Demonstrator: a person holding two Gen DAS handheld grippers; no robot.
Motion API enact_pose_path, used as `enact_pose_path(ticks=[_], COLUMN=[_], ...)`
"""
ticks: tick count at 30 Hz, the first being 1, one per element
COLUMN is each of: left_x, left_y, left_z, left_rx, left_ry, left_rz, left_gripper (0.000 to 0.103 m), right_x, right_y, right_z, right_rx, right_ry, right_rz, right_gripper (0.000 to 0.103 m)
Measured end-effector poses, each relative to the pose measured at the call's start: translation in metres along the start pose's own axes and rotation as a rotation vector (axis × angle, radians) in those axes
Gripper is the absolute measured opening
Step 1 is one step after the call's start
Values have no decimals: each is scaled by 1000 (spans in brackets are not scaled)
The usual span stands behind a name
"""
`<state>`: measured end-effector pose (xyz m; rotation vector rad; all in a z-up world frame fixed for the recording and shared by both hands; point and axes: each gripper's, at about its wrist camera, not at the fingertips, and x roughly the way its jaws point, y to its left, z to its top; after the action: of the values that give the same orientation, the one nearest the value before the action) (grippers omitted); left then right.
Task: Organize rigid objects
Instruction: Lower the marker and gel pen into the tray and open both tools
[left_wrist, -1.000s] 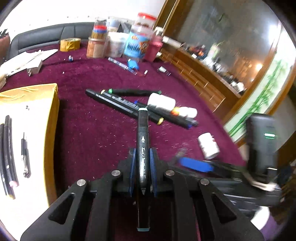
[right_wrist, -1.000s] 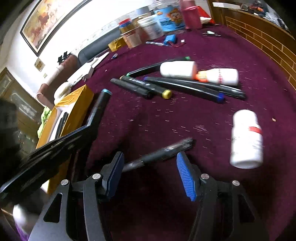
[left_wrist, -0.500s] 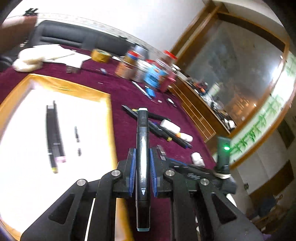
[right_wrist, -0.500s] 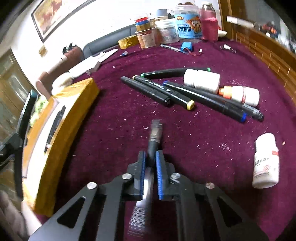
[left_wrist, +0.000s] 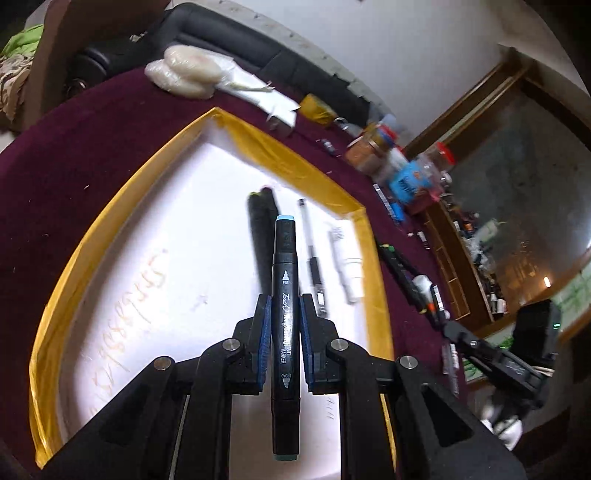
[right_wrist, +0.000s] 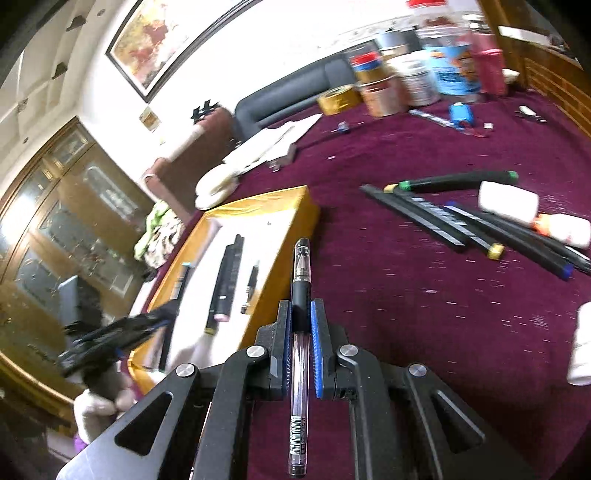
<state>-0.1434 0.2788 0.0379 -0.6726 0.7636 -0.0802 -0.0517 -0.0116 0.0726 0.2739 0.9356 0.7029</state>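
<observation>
1. Over the white floor of the gold-rimmed tray (left_wrist: 236, 127), the left tongs (left_wrist: 283, 314) pinch a black art marker (left_wrist: 283, 332) between their blue pads, its pale blue cap pointing away from the camera.
2. Inside the tray, beyond the marker's tip, lie two black markers (left_wrist: 260, 236) side by side, a slim gel pen (left_wrist: 312, 258) just to their right, and a small white object (left_wrist: 347, 266) near the right rim.
3. From the right wrist view, the right tongs (right_wrist: 300, 332) are pressed onto a clear-barrelled gel pen with a black grip (right_wrist: 300, 288); its black tip juts forward past the pads and its barcode end trails back toward the camera.
4. That pen hangs above the maroon bench (right_wrist: 406, 314), just beside the tray's near corner (right_wrist: 306, 210).
5. To the right on the bench, several black markers (right_wrist: 443, 221) lie in a loose fan, touching one another, with a white bottle (right_wrist: 508, 201) and an orange-necked white bottle (right_wrist: 565, 229) resting across them.
6. Another white bottle (right_wrist: 583, 343) sits apart at the right edge.
7. At the far edge of the bench stand jars and tubs (right_wrist: 413, 81) and a roll of gold tape (right_wrist: 338, 99).
8. The left tongs show blurred at the lower left of the right wrist view, with a gloved hand (right_wrist: 96, 410) beneath them.
</observation>
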Motion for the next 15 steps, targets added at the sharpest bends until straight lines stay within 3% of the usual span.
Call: enact_pose_path(ticks=[10, 13, 15], left_x=[20, 22, 21], left_y=[20, 26, 33], left_z=[12, 17, 19], left_rx=[-31, -55, -78], left_ry=[51, 56, 54], left_rz=[78, 86, 78], left_gripper=[12, 19, 32], right_x=[64, 89, 104], right_y=[50, 58, 62], right_z=[15, 19, 21], right_rx=[-46, -36, -34], right_ry=[109, 154, 176], right_rz=[38, 29, 14], right_gripper=[9, 9, 9])
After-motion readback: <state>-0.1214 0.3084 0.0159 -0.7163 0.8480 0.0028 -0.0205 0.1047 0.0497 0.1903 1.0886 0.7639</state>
